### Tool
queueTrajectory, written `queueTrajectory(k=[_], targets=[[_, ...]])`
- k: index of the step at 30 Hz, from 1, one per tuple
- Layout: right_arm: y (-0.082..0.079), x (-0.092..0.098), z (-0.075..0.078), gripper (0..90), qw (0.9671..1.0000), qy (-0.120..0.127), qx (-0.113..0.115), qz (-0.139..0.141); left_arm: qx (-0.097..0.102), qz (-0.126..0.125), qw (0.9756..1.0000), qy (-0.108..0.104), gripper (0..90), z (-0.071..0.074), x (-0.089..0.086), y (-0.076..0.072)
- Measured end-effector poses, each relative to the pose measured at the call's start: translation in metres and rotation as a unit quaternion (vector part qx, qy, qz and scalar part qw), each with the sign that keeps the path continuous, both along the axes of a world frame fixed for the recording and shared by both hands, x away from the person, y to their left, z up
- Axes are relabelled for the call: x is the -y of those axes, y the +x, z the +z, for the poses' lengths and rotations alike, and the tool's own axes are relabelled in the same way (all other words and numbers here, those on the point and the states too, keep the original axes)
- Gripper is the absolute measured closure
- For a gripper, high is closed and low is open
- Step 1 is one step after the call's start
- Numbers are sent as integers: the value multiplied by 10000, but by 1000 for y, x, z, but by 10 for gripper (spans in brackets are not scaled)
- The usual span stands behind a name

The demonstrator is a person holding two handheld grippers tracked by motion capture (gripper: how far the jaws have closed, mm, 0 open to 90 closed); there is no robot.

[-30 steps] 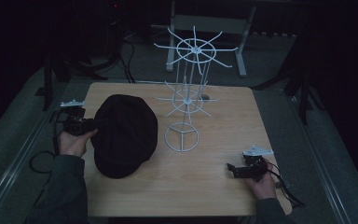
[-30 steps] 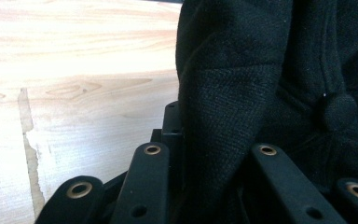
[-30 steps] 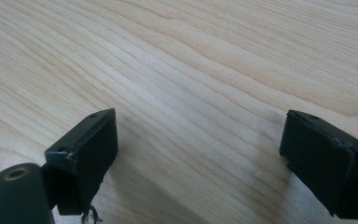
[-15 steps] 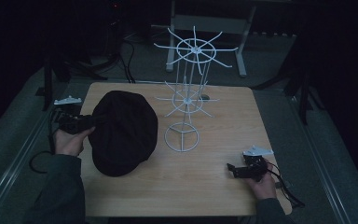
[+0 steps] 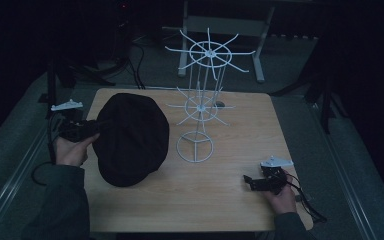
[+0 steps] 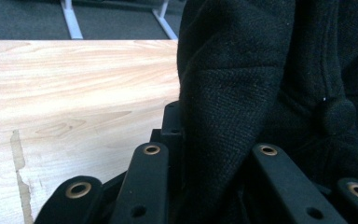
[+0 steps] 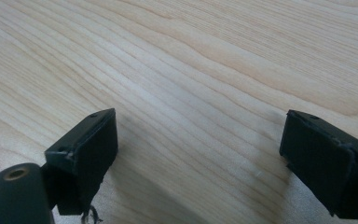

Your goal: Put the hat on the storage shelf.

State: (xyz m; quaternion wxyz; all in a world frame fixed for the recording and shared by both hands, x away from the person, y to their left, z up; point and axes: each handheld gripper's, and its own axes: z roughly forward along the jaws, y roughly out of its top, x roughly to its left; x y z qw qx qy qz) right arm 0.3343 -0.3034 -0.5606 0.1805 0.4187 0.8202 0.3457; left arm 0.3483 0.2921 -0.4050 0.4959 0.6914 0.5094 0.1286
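Observation:
A black cloth cap [image 5: 130, 140] lies on the left half of the wooden table [image 5: 250, 125]. My left gripper [image 5: 96, 128] is at the cap's left edge and is shut on the fabric. In the left gripper view the black cap [image 6: 261, 70] bunches between the jaws and hides their tips. A white wire hat stand [image 5: 200, 100] with spoked hoops rises at the table's middle, just right of the cap. My right gripper [image 5: 250, 181] rests near the front right corner. Its jaws [image 7: 200, 144] stand wide apart over bare wood [image 7: 191, 56], with nothing between them.
The stand's round wire base [image 5: 195, 146] sits close to the cap's right edge. A white metal frame [image 5: 220, 25] stands on the dark floor behind the table. Cables trail from both grippers off the table's sides.
My left gripper has shifted slightly up and to the left in the high view, taking the cap's edge with it. The right gripper has stayed put.

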Motion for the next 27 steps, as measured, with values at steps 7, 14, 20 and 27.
queueTrajectory(k=[7,14,20,27], targets=[[0,0,0,111,10000,2,-6,0,106,-46,9999,-65,766,6,0,-2],[0,0,0,111,10000,1,-5,-2,177,-70,9997,-135,765,10,0,-3],[0,0,0,111,10000,-3,-5,0,255,-104,9995,-181,762,15,0,-4],[0,0,0,112,10000,-5,-1,4,318,-115,9992,-230,763,18,1,-6]])
